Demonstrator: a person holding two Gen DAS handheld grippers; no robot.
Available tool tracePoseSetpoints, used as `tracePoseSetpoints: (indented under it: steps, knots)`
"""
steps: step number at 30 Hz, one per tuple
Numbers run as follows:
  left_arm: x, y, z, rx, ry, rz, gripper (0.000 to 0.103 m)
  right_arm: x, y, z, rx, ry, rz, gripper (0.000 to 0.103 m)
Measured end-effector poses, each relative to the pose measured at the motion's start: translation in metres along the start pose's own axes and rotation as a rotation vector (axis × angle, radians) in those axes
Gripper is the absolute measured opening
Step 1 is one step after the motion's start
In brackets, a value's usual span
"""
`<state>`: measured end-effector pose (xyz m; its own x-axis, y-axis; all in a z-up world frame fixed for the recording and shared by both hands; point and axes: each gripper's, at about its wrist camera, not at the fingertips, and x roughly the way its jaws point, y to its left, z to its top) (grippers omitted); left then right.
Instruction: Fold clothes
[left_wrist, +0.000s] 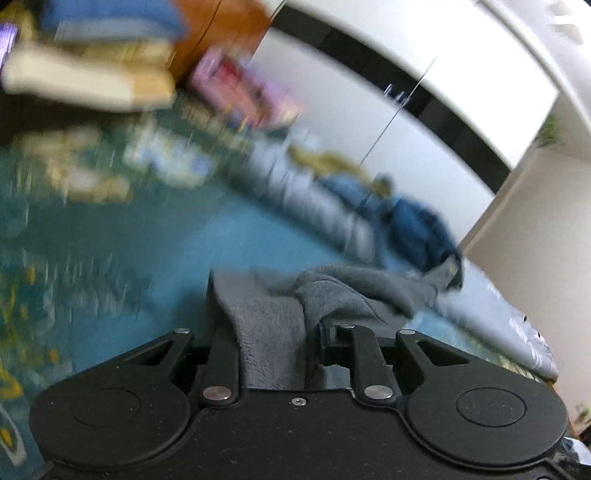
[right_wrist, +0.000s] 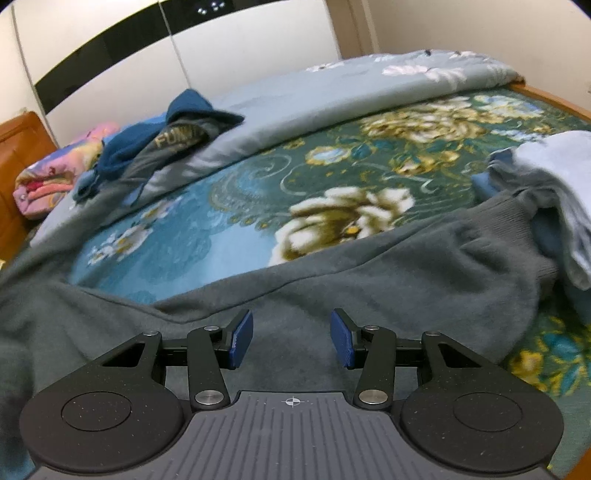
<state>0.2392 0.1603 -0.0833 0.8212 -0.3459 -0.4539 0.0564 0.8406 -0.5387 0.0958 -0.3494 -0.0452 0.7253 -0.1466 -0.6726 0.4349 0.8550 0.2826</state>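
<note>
A grey sweatshirt (right_wrist: 369, 266) lies spread across the near side of the bed, with a sleeve running to the right. My right gripper (right_wrist: 291, 334) hovers just over its middle, open, with both blue pads (right_wrist: 242, 338) bare. In the blurred left wrist view, a bunched fold of the same grey sweatshirt (left_wrist: 343, 291) drapes over my left gripper (left_wrist: 273, 295) and runs down between its fingers. The left jaws stand close together on the cloth, and their tips are hidden under it.
The bed carries a teal floral blanket (right_wrist: 258, 192) and a rolled pale blue duvet (right_wrist: 332, 99) at the back. A dark blue clothes heap (right_wrist: 177, 136) and a pink quilt (right_wrist: 48, 177) lie far left. Pale garments (right_wrist: 561, 184) sit right. A blurred folded stack (left_wrist: 92, 66) shows.
</note>
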Motion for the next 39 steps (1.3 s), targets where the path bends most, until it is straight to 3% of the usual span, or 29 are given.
tracePoseSetpoints:
  steps: [6,9,11,13,14,20,22,23,25,28,34,35,37,39]
  knots:
    - [0.012,-0.003,-0.027,0.009,0.069,-0.03,0.019,0.034,0.039,0.032,-0.025,-0.004,0.134,0.043]
    - [0.017,-0.008,-0.037,0.073,0.106,-0.025,0.018,0.064,0.066,0.062,-0.039,0.004,0.231,0.043]
    - [0.008,-0.007,-0.04,0.083,0.111,-0.042,0.023,0.088,0.084,0.082,-0.027,0.02,0.295,0.043]
    - [-0.001,0.0,-0.037,0.058,0.11,-0.077,0.039,0.114,0.099,0.1,0.006,0.04,0.352,0.043]
    - [-0.002,0.004,-0.034,0.041,0.11,-0.093,0.041,0.13,0.107,0.108,0.031,0.063,0.381,0.043]
    - [0.0,0.015,-0.011,-0.059,0.113,-0.124,0.046,0.216,0.146,0.133,0.113,0.135,0.378,0.043]
    - [-0.005,0.013,-0.003,-0.069,0.093,-0.124,0.052,0.236,0.149,0.136,0.166,0.133,0.386,0.043]
    - [-0.006,0.013,0.001,-0.062,0.077,-0.11,0.054,0.245,0.149,0.139,0.186,0.126,0.388,0.043]
    - [-0.002,0.015,0.006,-0.038,0.05,-0.039,0.068,0.259,0.152,0.145,0.204,0.11,0.374,0.044]
    - [0.014,0.021,0.014,-0.047,0.037,0.055,0.068,0.28,0.154,0.155,0.253,0.087,0.358,0.046]
    - [0.06,0.032,0.02,-0.13,0.091,0.081,0.071,0.307,0.16,0.171,0.371,0.079,0.354,0.047]
    - [0.063,0.032,0.022,-0.137,0.095,0.075,0.071,0.309,0.16,0.172,0.397,0.077,0.375,0.045]
    - [0.07,0.032,0.027,-0.144,0.12,0.064,0.07,0.31,0.158,0.173,0.455,0.087,0.431,0.014]
    - [0.075,0.033,0.03,-0.154,0.14,0.056,0.066,0.305,0.157,0.173,0.451,0.075,0.466,0.011]
